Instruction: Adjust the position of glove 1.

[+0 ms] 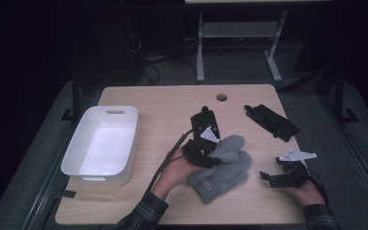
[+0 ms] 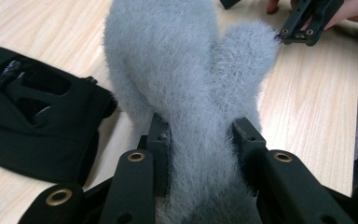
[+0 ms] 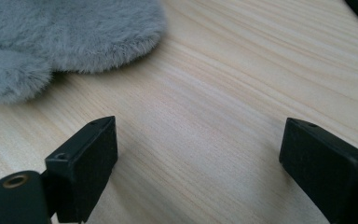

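Note:
In the high view a fuzzy grey mitten (image 1: 230, 148) lies on top of a second grey mitten (image 1: 220, 184) near the table's front middle. My left gripper (image 1: 213, 155) is shut on the upper mitten. In the left gripper view both black pads (image 2: 161, 147) press into the mitten's (image 2: 182, 74) pile, with the gripper (image 2: 200, 140) around its narrower part. My right gripper (image 1: 267, 177) rests at the front right in a hand, apart from the mittens. Its jaws stand open (image 3: 203, 135) over bare wood, with the mitten's edge (image 3: 65, 32) beyond them.
A white bin (image 1: 124, 143) stands on the left of the wooden table (image 1: 163, 100). One black glove (image 1: 204, 120) lies just behind the left gripper, seen again (image 2: 32, 126) in the left gripper view. Another black glove (image 1: 271, 121) lies at the back right.

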{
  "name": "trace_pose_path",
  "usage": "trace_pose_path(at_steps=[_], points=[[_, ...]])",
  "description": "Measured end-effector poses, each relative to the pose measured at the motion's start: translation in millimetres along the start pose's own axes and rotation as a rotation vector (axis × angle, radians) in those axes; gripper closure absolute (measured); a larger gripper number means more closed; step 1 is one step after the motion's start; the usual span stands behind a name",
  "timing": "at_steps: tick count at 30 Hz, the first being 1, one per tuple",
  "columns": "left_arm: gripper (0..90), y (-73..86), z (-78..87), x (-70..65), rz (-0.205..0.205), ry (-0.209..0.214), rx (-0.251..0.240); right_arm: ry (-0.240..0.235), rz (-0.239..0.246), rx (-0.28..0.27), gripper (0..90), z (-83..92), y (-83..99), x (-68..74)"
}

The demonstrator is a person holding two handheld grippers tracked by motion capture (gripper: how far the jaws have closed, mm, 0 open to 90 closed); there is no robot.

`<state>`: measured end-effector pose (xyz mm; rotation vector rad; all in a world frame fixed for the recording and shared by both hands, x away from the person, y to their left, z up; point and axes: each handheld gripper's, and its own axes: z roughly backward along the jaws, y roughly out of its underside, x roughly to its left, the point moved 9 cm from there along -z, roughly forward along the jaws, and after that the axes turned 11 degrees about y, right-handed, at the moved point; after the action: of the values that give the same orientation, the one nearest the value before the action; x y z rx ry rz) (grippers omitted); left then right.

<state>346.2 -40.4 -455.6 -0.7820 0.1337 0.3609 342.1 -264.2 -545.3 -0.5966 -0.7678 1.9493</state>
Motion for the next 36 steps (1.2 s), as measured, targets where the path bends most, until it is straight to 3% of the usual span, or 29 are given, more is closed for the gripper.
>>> trace_pose_path(at_steps=[14, 19, 22, 27, 30, 31, 36], points=[[64.2, 8.0, -27.8, -3.0, -0.012, 0.030, 0.049, 0.000, -0.002, 0.001, 11.3, 0.1, 0.0, 0.1], [58.1, 10.1, -33.9, -5.6, -0.003, 0.045, 0.050, -0.001, -0.001, 0.001, 11.3, 0.1, 0.1, 0.1], [50.0, 8.8, -33.4, -8.0, -0.022, 0.050, 0.051, 0.000, -0.001, 0.001, 11.3, 0.1, 0.0, 0.1], [37.3, 3.3, -30.1, -11.5, -0.023, 0.067, 0.012, 0.000, -0.002, 0.001, 11.3, 0.1, 0.1, 0.2], [35.5, -0.1, -25.8, -13.3, -0.021, 0.088, -0.015, 0.000, -0.001, 0.001, 11.3, 0.1, 0.0, 0.1], [35.4, -4.5, -20.8, -15.0, -0.016, 0.098, -0.050, 0.000, -0.001, 0.002, 11.3, 0.1, 0.1, 0.1], [36.0, -6.6, -5.5, -13.3, -0.029, 0.074, -0.056, 0.000, 0.000, 0.001, 11.3, 0.0, 0.0, 0.1]])
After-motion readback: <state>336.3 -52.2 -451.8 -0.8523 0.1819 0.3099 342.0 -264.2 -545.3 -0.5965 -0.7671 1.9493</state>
